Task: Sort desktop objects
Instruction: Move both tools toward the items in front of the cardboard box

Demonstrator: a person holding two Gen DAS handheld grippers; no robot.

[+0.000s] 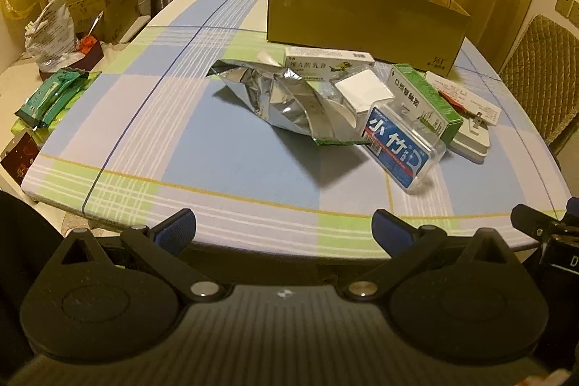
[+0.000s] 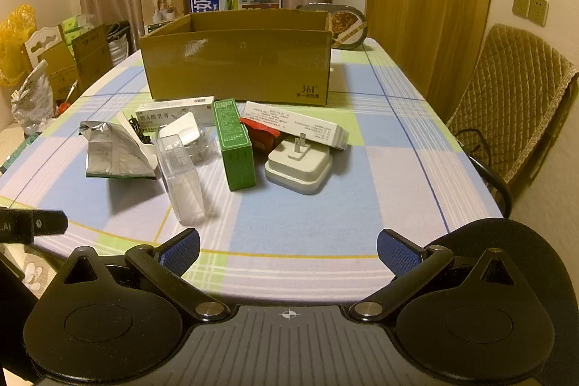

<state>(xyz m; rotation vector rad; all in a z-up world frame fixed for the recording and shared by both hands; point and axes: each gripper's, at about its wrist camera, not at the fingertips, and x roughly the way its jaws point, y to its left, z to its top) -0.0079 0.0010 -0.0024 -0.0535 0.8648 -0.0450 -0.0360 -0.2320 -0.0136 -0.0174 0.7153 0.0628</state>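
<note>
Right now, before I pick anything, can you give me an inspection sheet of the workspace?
Surface: checked tablecloth, bare near edge.
Job's things: foil bag, clear floss case, green box, white box, plug adapter, red packet, long white box, all clustered; open carton behind.
Clutter: tin, boxes at far end.
Grippers: left gripper and right gripper open, empty.
Cables: nothing seen on table.
Surroundings: chair, curtains, boxes beside table.

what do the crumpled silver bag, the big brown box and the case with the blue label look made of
Crumpled silver bag: likely metallised foil, shiny, with sharp mirror-like creases.
Big brown box: corrugated cardboard, matte, with a glossy strip that looks like tape.
Case with the blue label: clear hard plastic, apparently; its see-through walls catch highlights.
</note>
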